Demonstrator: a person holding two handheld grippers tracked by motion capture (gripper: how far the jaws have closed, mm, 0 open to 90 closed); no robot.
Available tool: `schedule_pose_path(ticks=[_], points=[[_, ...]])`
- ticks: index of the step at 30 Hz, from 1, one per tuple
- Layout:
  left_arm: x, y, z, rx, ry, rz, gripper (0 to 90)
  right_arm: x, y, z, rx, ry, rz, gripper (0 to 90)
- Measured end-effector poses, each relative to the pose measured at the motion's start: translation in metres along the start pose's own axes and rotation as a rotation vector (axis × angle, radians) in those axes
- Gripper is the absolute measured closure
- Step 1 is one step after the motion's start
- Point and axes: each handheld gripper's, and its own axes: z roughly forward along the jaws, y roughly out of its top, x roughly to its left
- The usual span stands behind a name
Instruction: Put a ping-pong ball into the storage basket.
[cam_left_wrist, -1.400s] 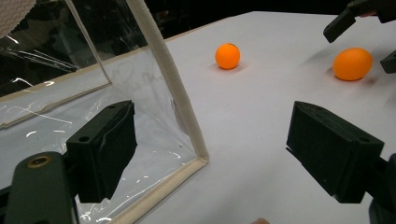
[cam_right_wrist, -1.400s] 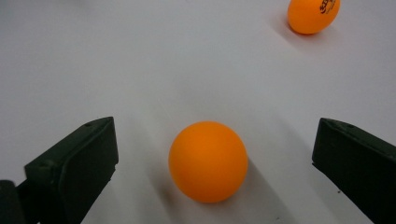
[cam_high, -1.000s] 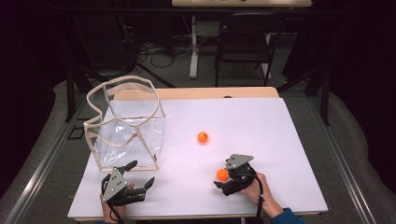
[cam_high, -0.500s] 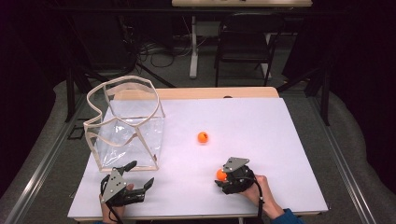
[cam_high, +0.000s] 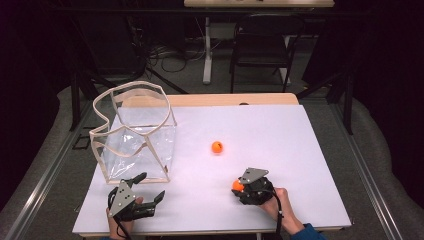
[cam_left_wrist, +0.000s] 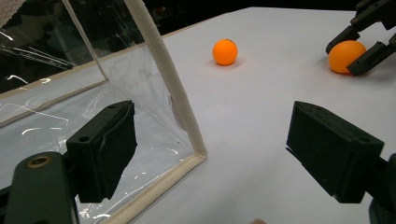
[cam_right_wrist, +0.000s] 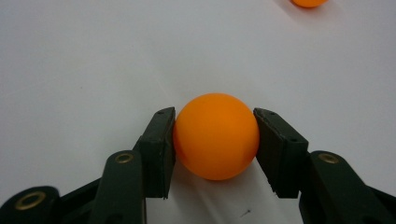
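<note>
Here the right gripper (cam_high: 242, 188) has just been closing, and its jaws now pinch the near orange ball (cam_right_wrist: 216, 136) at its widest part, one pad on each side, low on the white tabletop (cam_high: 280, 135) toward the near right. To do this step well, the squeeze should probably stay light and centred, since a smooth, round ball may squirt out if the pads sit off its middle; a straight lift looks safest. The ball is plain, matte orange and unmarked. A second orange ball (cam_high: 217, 147) lies farther off, well apart. The left gripper (cam_high: 148, 189) rests with jaws spread, holding nothing, just beside the near corner of the clear bag (cam_high: 135, 135) at the left.
</note>
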Motion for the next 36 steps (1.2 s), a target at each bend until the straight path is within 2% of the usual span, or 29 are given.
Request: schedule_pose_path(ticks=[12,36], points=[[-0.0007,0.0003,0.0001,-0.005,0.001,0.002,15.8,-0.0017,0.0021,-0.0051,-0.055,-0.018,0.017,50.9],[-0.0016,0.0005,0.0019,0.003,0.001,0.009,15.8,-0.0071,0.0084,-0.0054,-0.117,-0.034,0.056,51.0]])
